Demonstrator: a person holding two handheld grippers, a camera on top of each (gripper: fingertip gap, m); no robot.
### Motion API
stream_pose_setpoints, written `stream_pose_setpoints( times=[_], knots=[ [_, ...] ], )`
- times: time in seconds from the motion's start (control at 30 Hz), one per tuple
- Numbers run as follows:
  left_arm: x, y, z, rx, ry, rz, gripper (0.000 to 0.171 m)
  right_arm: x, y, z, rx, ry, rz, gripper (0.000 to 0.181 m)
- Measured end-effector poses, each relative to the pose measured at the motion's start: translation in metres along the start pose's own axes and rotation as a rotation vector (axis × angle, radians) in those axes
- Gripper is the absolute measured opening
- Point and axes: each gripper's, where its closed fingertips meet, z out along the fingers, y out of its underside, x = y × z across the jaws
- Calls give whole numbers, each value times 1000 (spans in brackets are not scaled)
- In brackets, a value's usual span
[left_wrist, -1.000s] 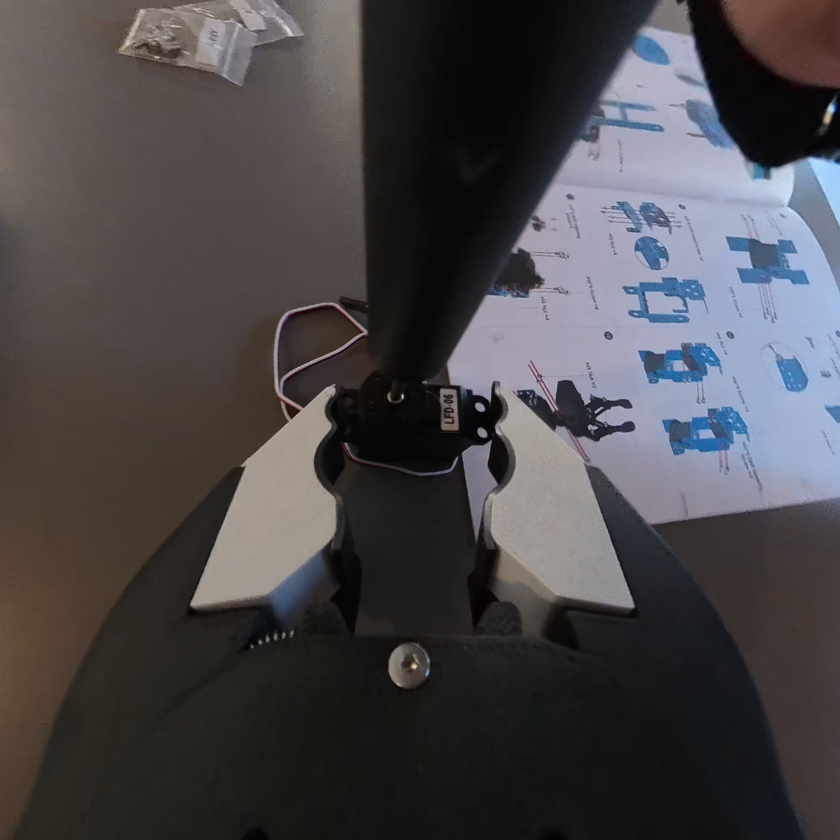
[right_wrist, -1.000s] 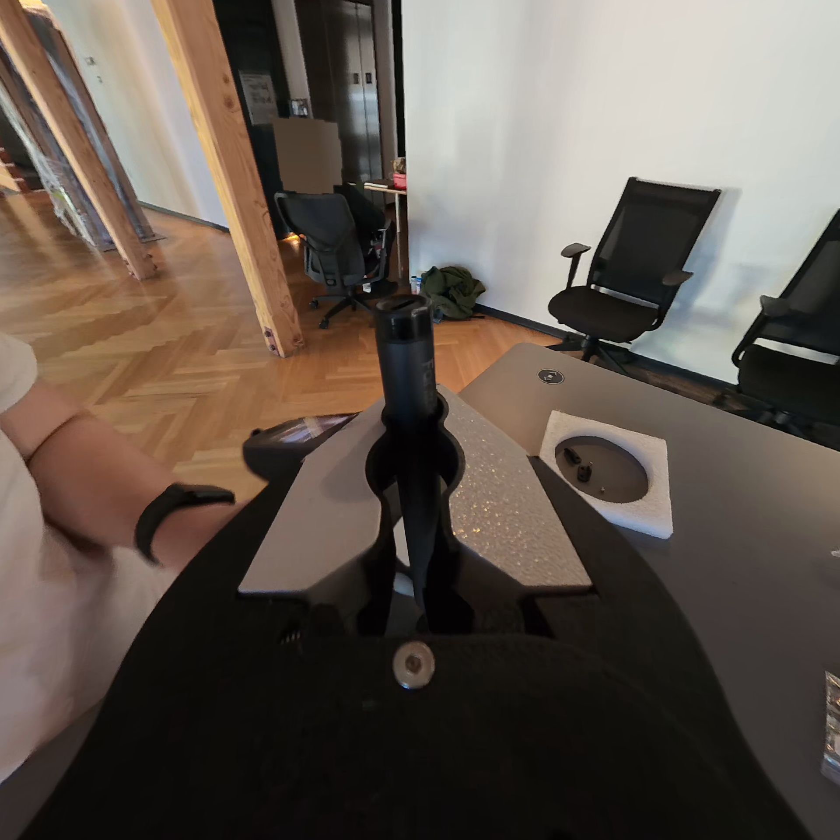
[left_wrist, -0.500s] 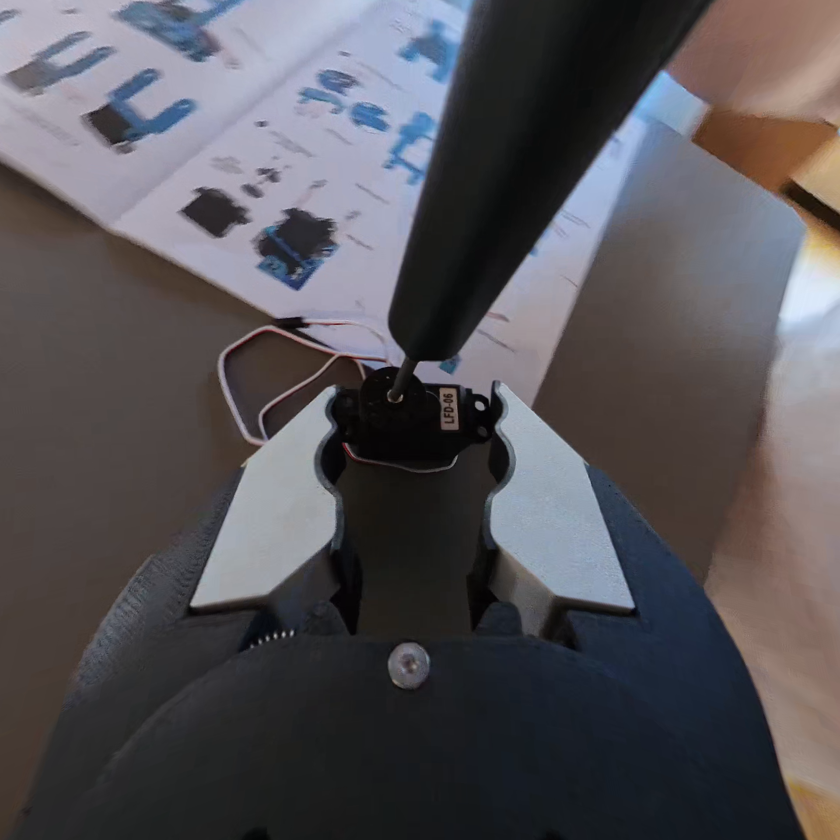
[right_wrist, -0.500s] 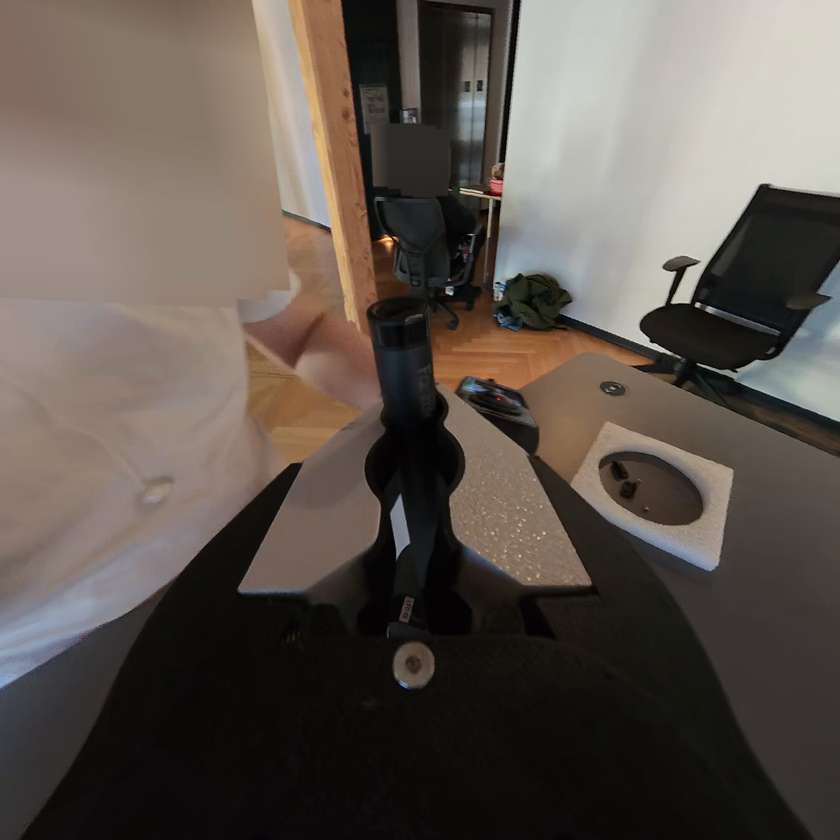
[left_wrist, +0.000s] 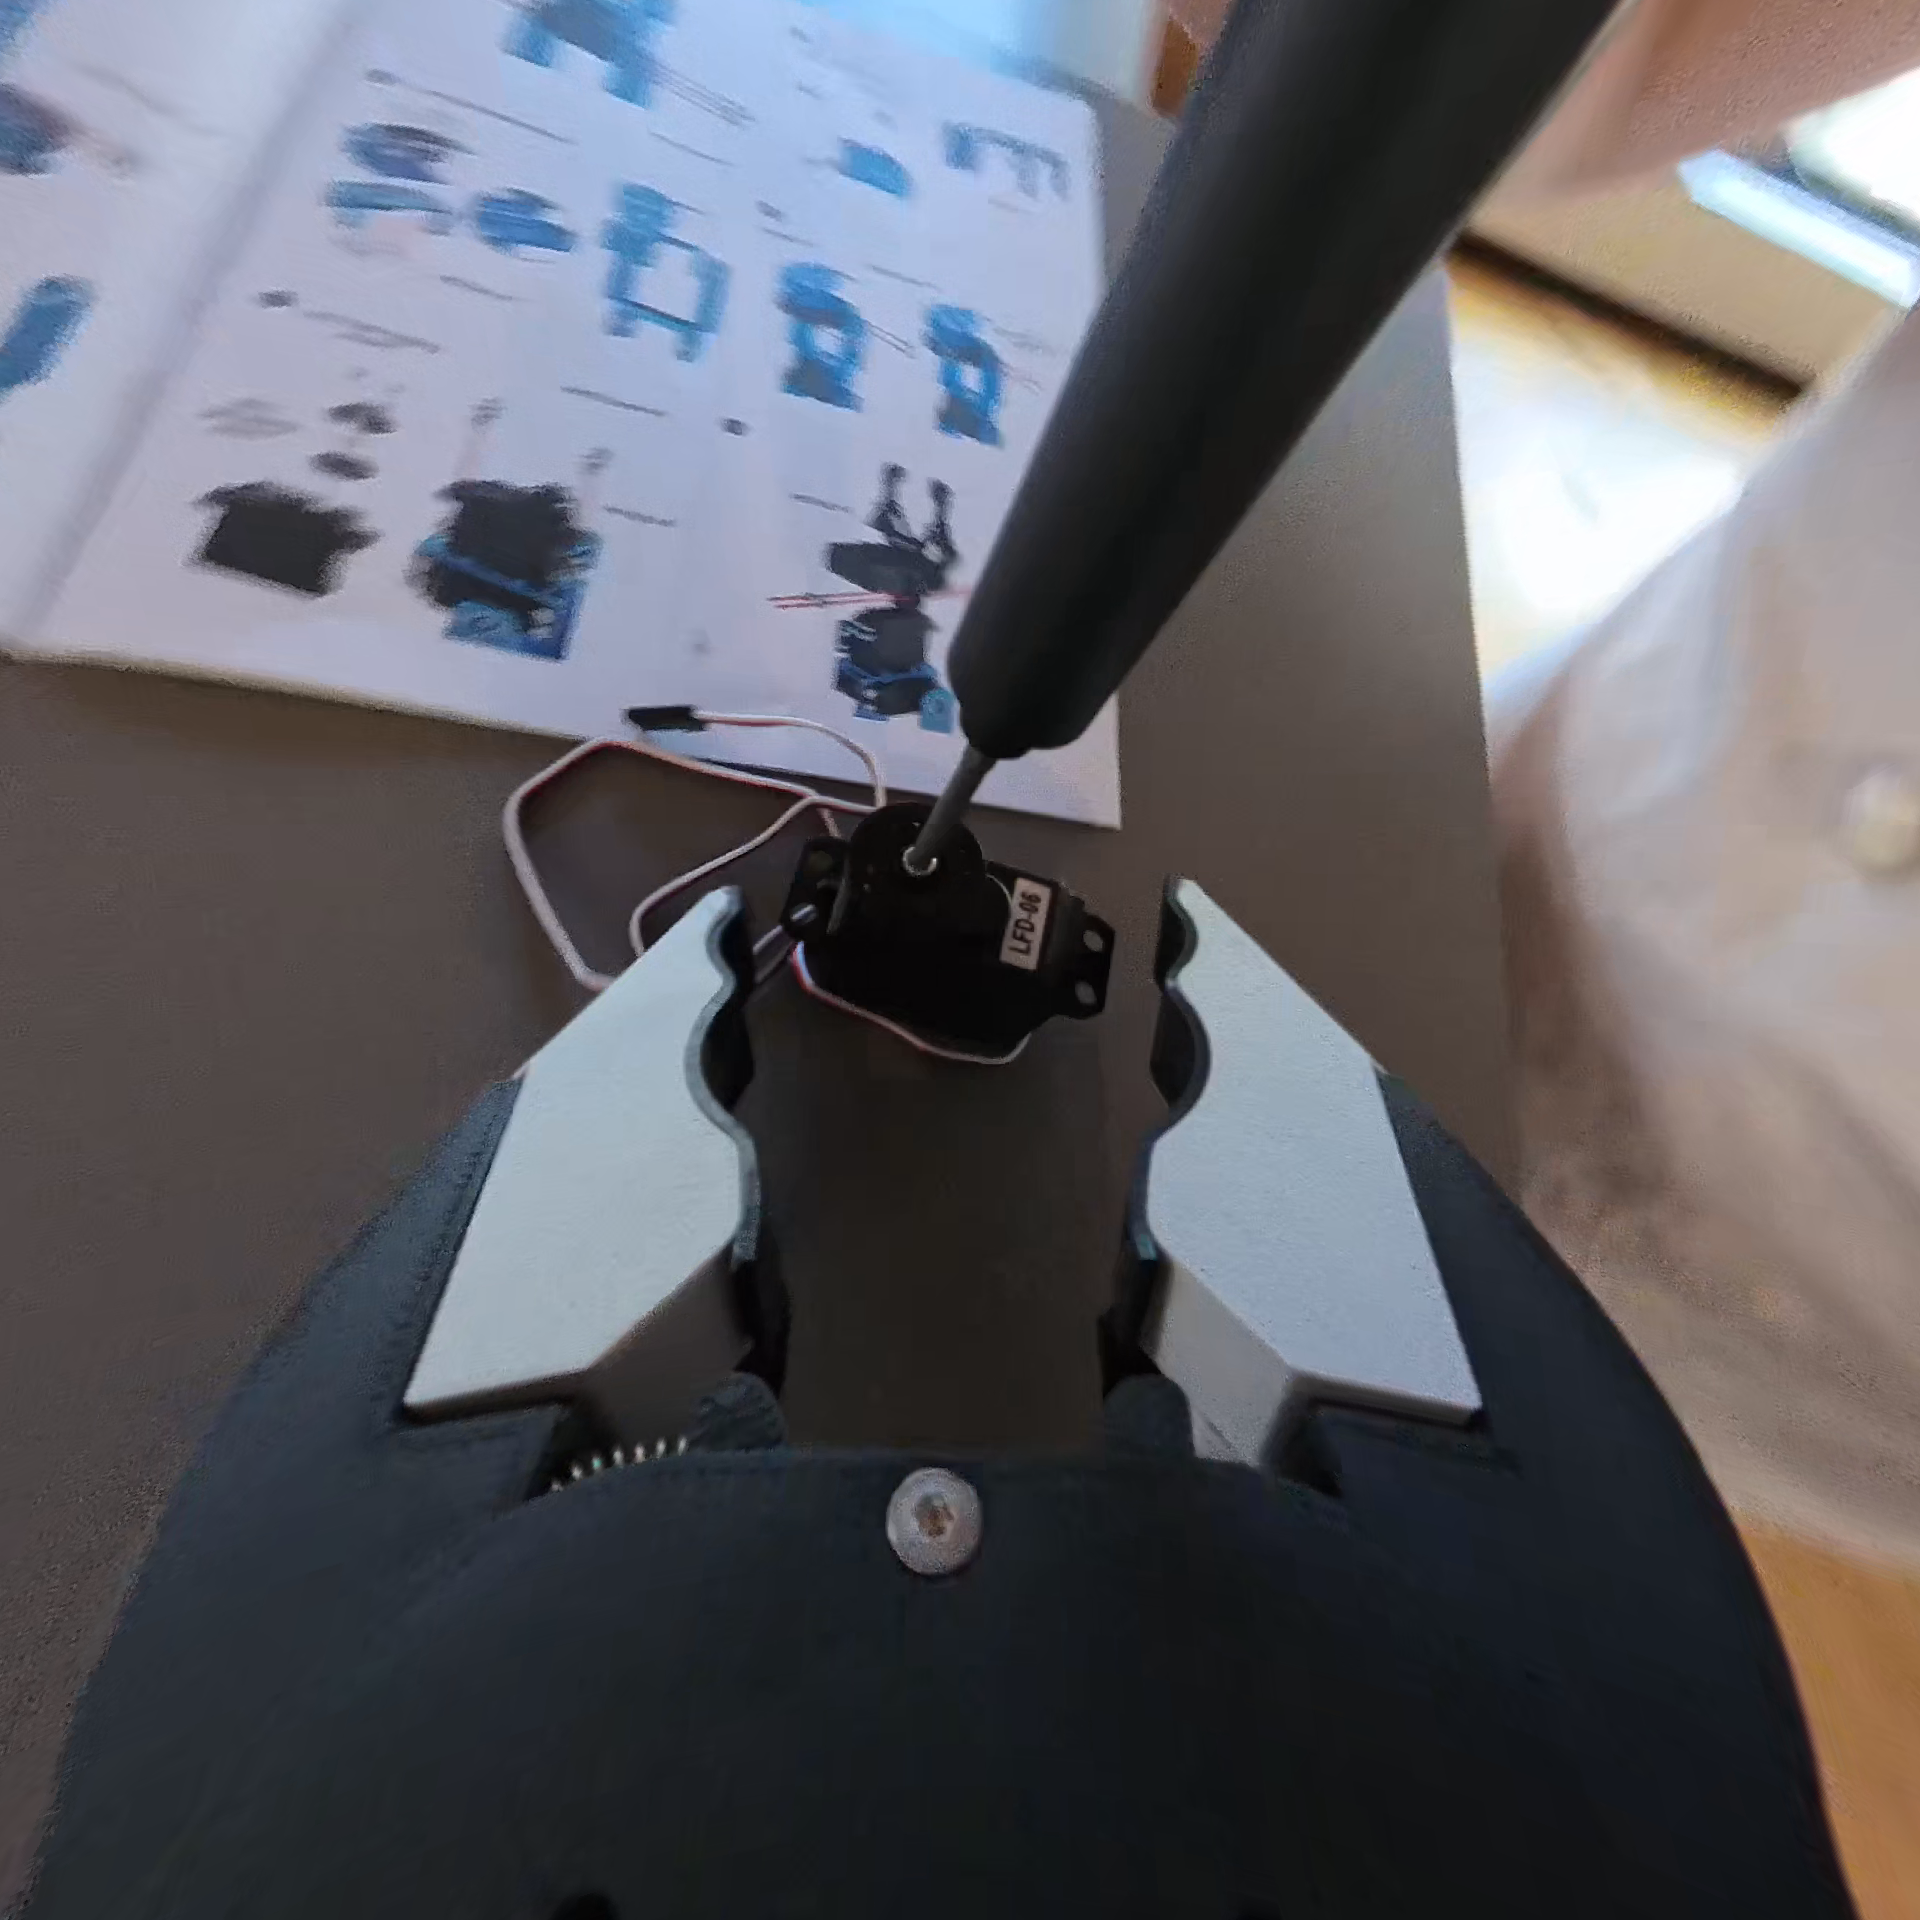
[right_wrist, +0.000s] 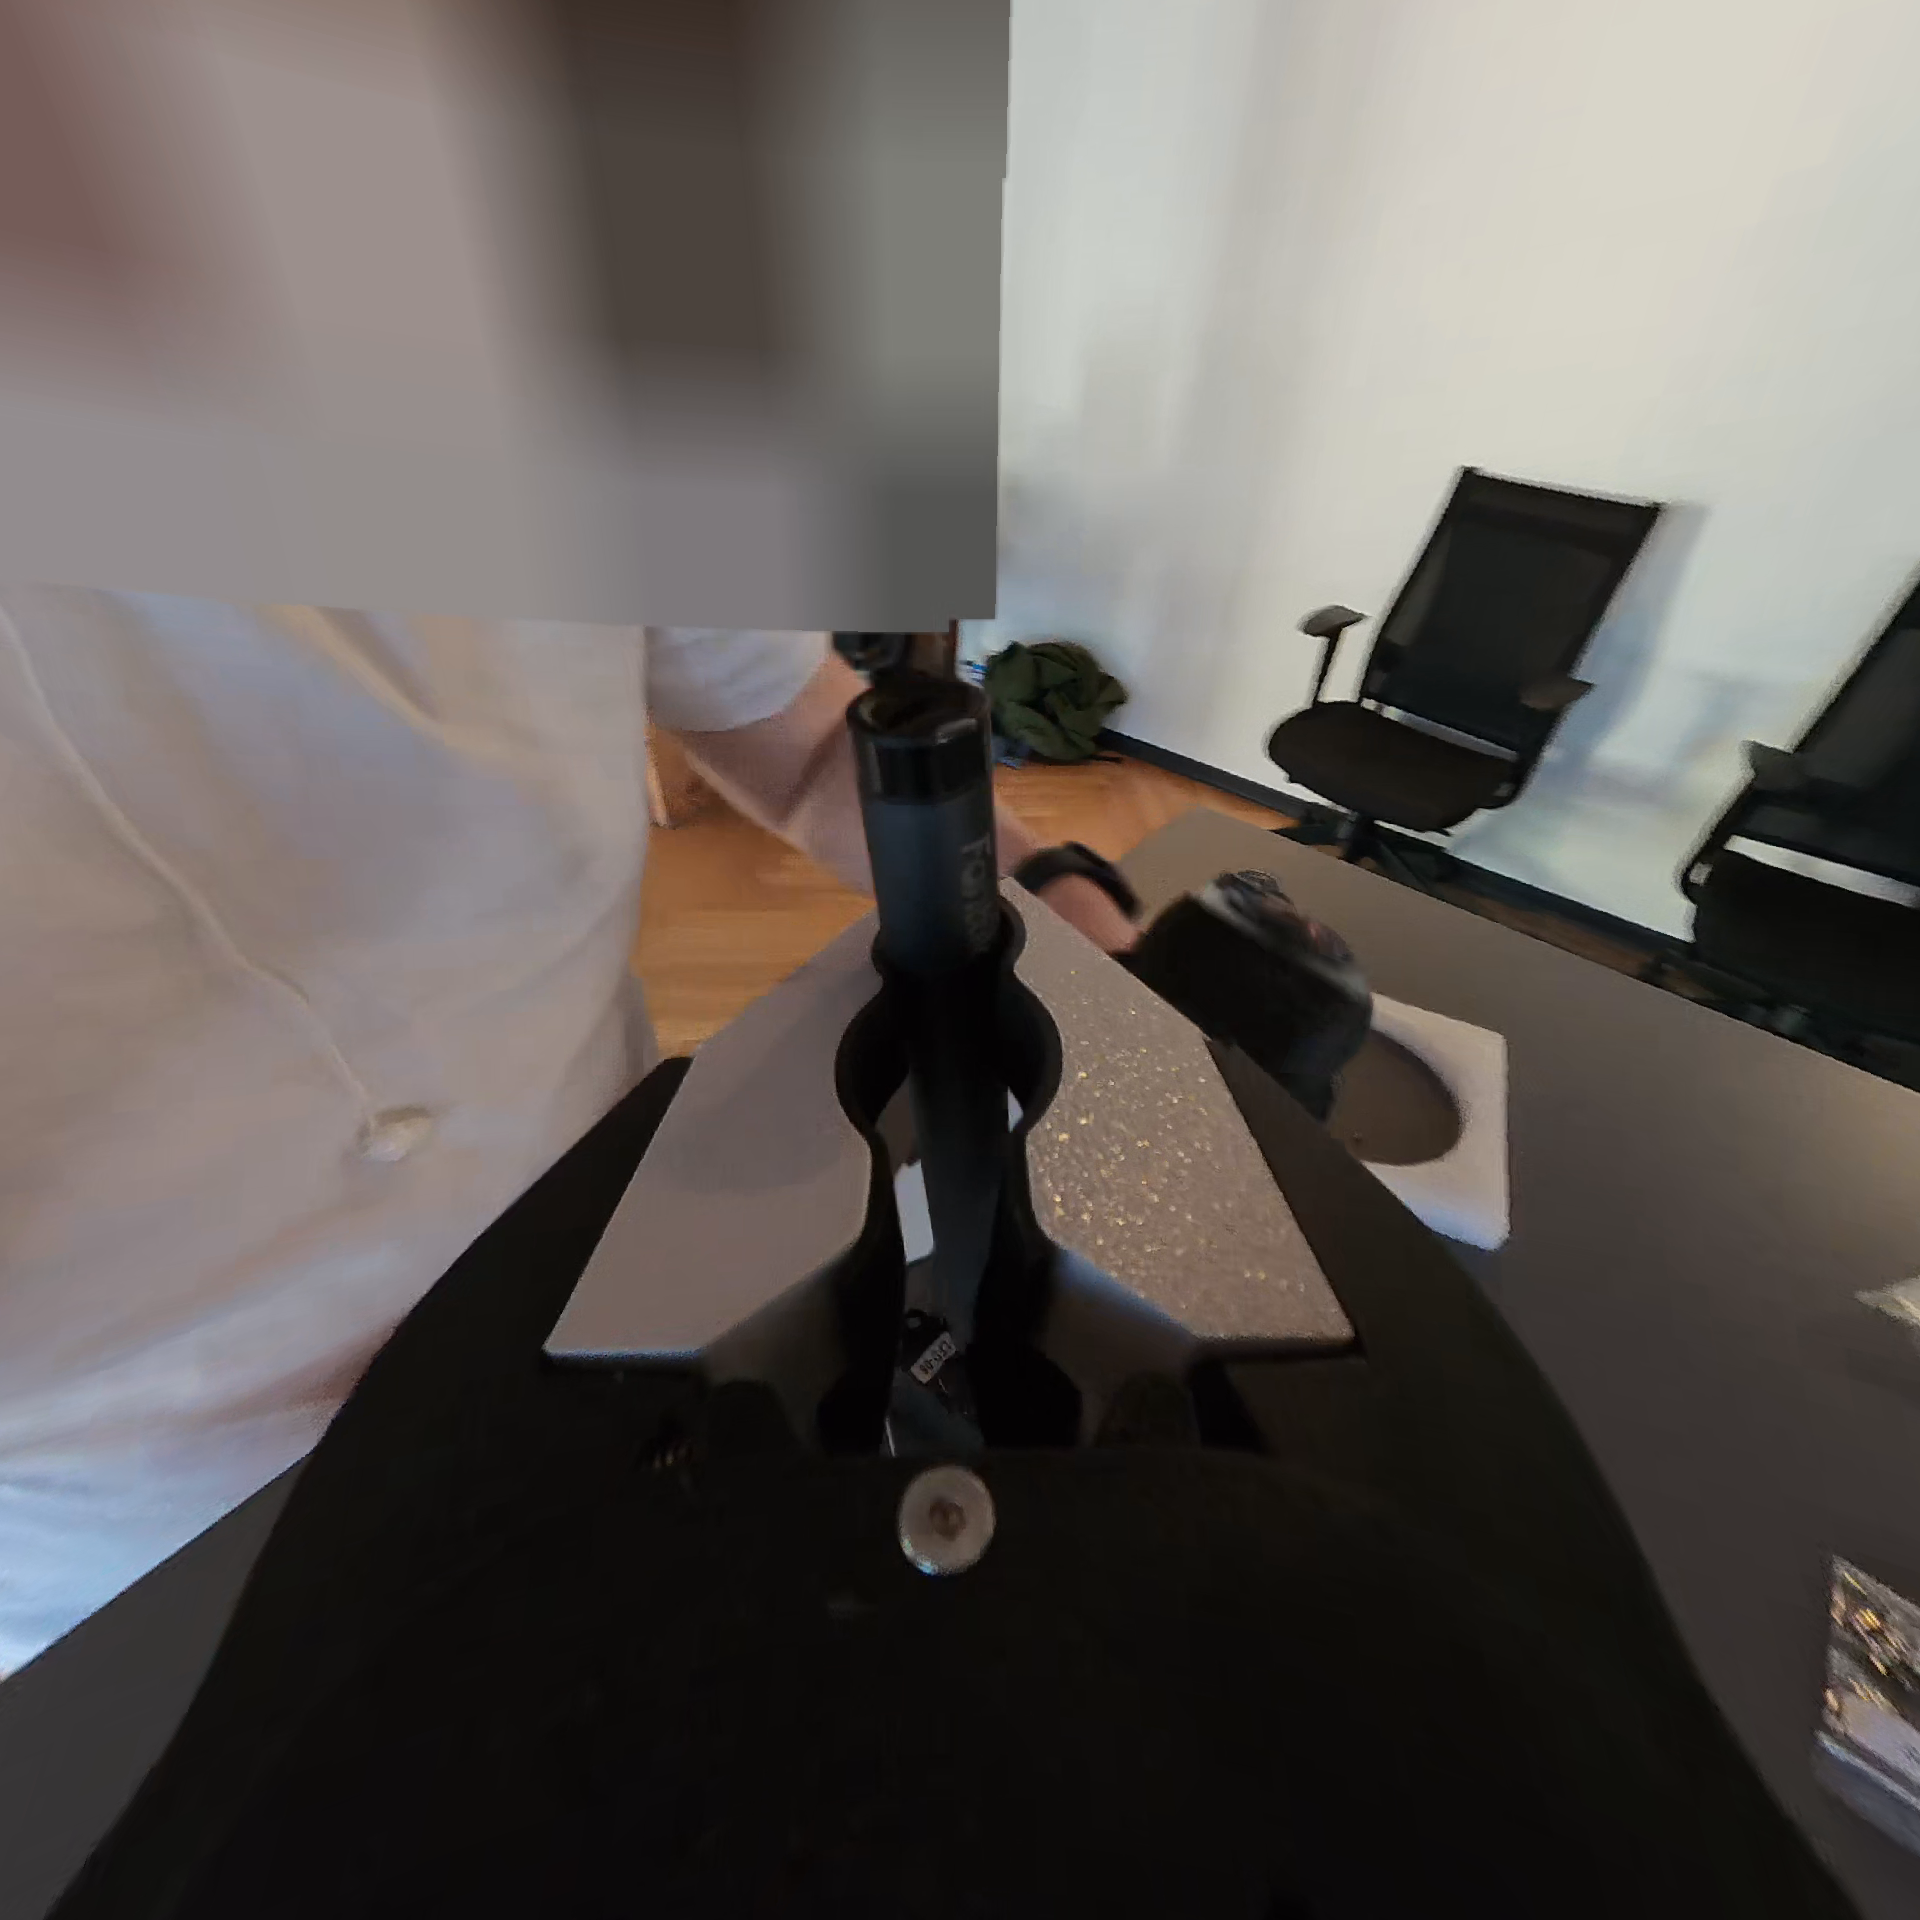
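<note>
A small black servo (left_wrist: 935, 966) with a white label and a white-red cable (left_wrist: 582, 810) sits on the dark table (left_wrist: 208, 935) between my left fingertips. My left gripper (left_wrist: 951, 904) is open, with a gap on each side of the servo. My right gripper (right_wrist: 940, 935) is shut on a dark screwdriver (right_wrist: 930, 831). In the left wrist view the screwdriver (left_wrist: 1195, 364) slants down from the upper right, and its tip rests on the screw in the servo's round horn (left_wrist: 920, 860). The servo also shows below, through the right gripper's fingers (right_wrist: 930, 1361).
An open instruction booklet (left_wrist: 520, 312) lies just beyond the servo. A white foam block with a round hollow (right_wrist: 1455, 1143) and the left gripper's body (right_wrist: 1268, 987) are on the table. A person in a white shirt (right_wrist: 260, 935) stands close. Office chairs (right_wrist: 1455, 707) line the wall. My hands' fingertips stand some 15 cm from each other.
My left gripper has opened and let go of the servo, which now sits tilted. Both views have swung round towards the person. The screwdriver stays on the screw.
</note>
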Motion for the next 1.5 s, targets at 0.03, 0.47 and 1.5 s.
stream_pose_setpoints(
  times=[0.03, 0.47, 1.5],
  knots=[
    [-2, -4, -4, 52, -72, -75, 80, 0, 0, 1, -8, 30, -6, 8],
    [-14, -4, -9, 228, -717, -449, 31, -1, 1, -6, -4, 125, -11, 8],
    [-14, -1, -48, 303, -655, -297, 82, -10, -2, 2, 27, -136, -9, 7]
  ],
)
